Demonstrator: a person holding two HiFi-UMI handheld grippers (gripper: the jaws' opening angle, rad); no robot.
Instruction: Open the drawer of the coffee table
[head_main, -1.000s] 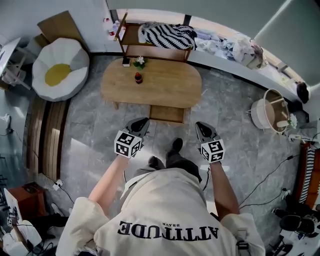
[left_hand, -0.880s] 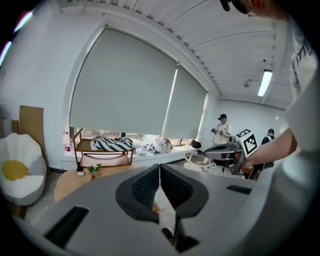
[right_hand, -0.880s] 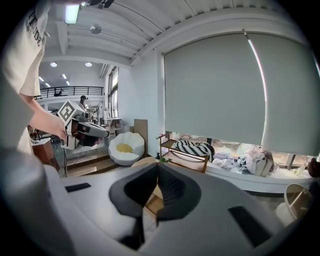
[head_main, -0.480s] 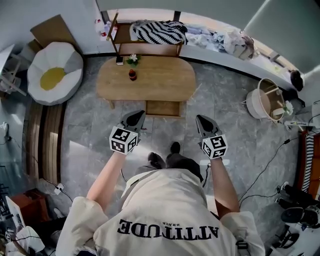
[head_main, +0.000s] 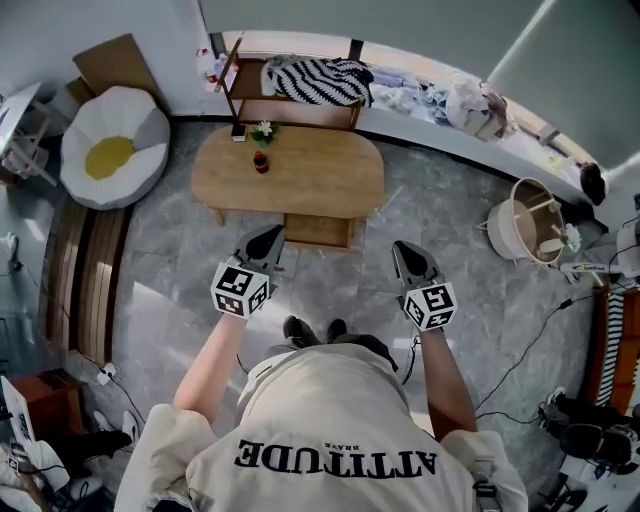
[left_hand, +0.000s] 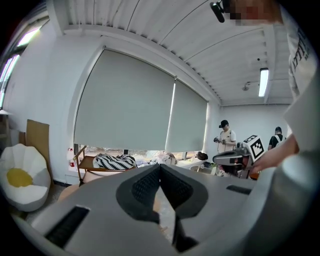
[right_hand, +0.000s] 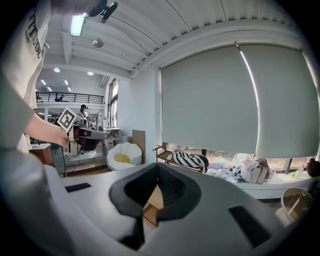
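The oval wooden coffee table (head_main: 300, 180) stands ahead of me in the head view. Its drawer (head_main: 318, 231) sticks out from under the near edge. My left gripper (head_main: 264, 240) hangs in the air short of the drawer's left corner, its jaws pressed together with nothing between them. My right gripper (head_main: 406, 254) floats to the right of the drawer, also shut and empty. Neither touches the table. In the left gripper view the left gripper (left_hand: 160, 168) points level across the room. A corner of the wooden drawer (right_hand: 151, 210) shows below the right gripper (right_hand: 157, 169).
A small red jar (head_main: 261, 161) and a flower pot (head_main: 263, 130) sit on the table's far left. Behind it is a wooden shelf with a striped cloth (head_main: 318, 80). An egg-shaped cushion (head_main: 110, 148) lies left, a white basket (head_main: 530, 222) right, and cables cross the floor (head_main: 520, 370).
Both grippers have risen and drawn back from the table, staying shut. The person's feet have moved back. The drawer stays pulled out.
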